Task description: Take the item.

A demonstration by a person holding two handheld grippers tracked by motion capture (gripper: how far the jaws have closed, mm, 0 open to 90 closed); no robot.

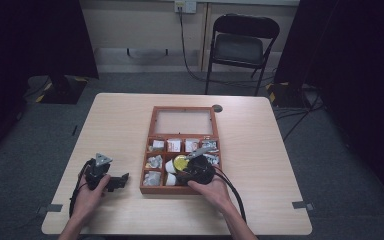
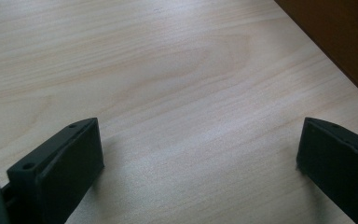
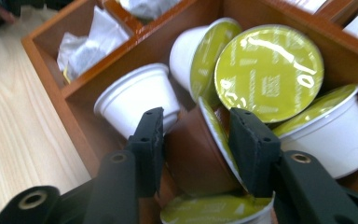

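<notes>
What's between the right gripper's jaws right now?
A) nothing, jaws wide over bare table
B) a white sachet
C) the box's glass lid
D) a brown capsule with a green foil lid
D: in the right gripper view the right gripper has its two black jaws on either side of a brown capsule with a green foil lid, inside a compartment of the wooden box among white capsules.
</notes>
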